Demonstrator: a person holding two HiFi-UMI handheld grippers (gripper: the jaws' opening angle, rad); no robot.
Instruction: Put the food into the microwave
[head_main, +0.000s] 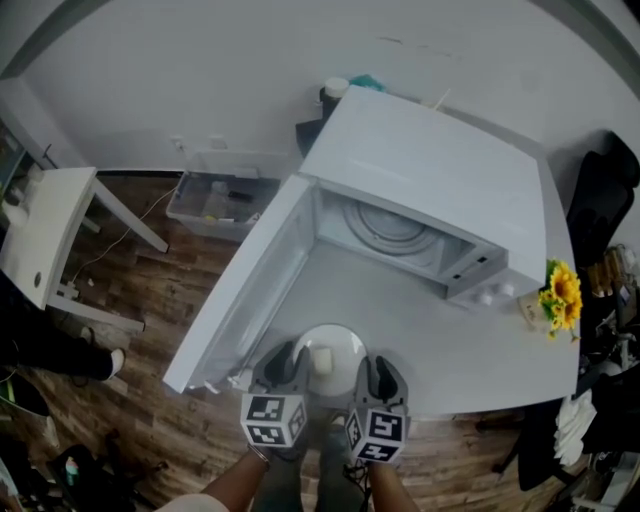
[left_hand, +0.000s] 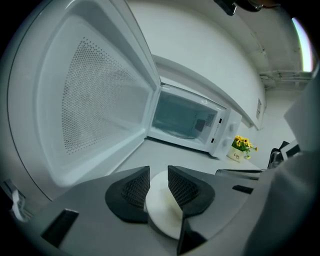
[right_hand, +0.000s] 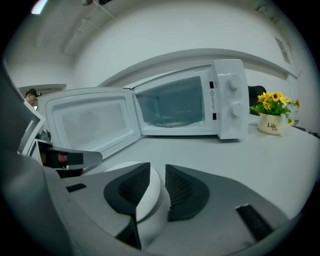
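Note:
A white plate (head_main: 335, 340) carrying a pale piece of food (head_main: 322, 360) sits at the near edge of the white table (head_main: 360, 300). My left gripper (head_main: 287, 362) is at the plate's left rim and my right gripper (head_main: 377, 368) at its right rim. In the left gripper view the left gripper (left_hand: 158, 182) stands open with the plate's (left_hand: 162, 212) edge between its jaws. In the right gripper view the right gripper (right_hand: 157, 182) is open too, its jaws astride the plate's (right_hand: 150, 200) rim. The white microwave (head_main: 430, 170) stands behind, door (head_main: 250, 290) swung wide to the left, its cavity (right_hand: 172, 102) bare.
A small pot of yellow flowers (head_main: 558, 295) stands to the right of the microwave. On the wooden floor to the left are a white side table (head_main: 45, 230) and a clear plastic bin (head_main: 220, 200). A black chair (head_main: 600, 200) stands at the far right.

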